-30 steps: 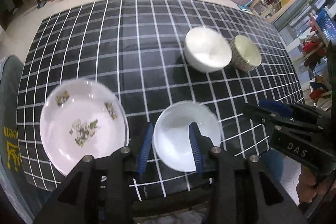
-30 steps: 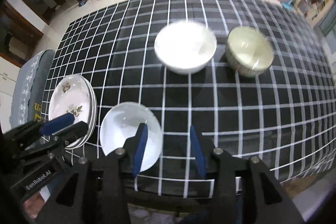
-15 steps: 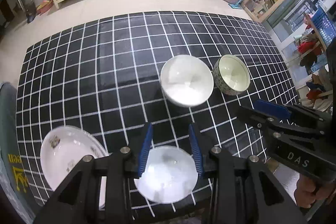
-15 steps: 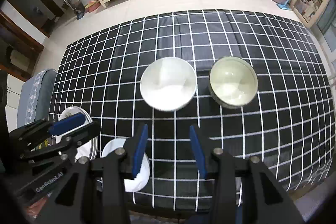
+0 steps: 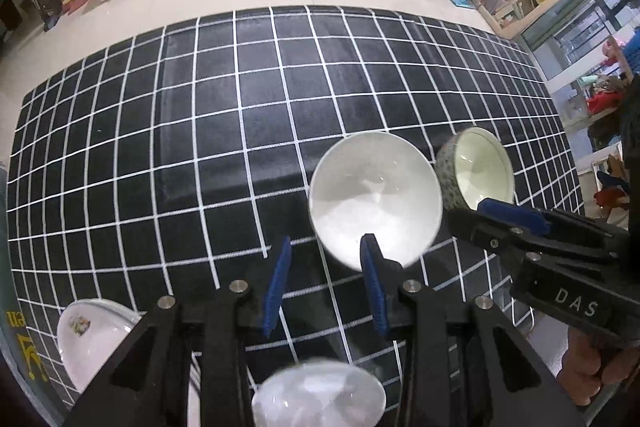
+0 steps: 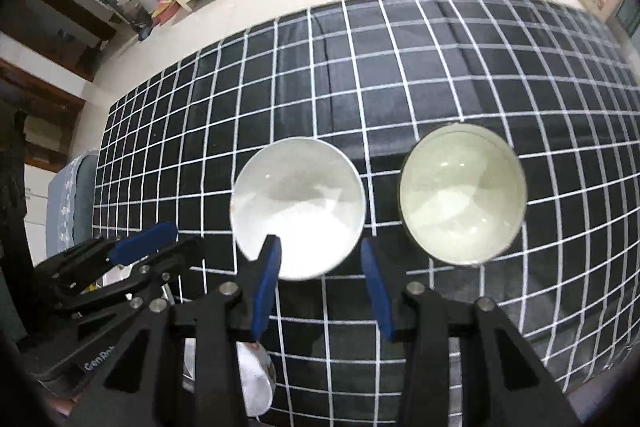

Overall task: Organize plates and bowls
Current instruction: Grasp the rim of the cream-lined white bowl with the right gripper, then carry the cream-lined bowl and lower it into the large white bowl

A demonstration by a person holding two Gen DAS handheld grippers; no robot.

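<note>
Only the left wrist view showed the floral plate at the worktop's near left corner and a small white bowl, blurred and cut off below the left hand-held gripper. The right hand-held gripper hung empty, jaws apart like the left's, before the white bowl. The patterned bowl sat just beside it, both rim-up.

Black cloth showing white grid lines, white bowl gleaming, speckled bowl glowing cream inside, plate wearing floral sprigs, blue-padded black tongs
</note>
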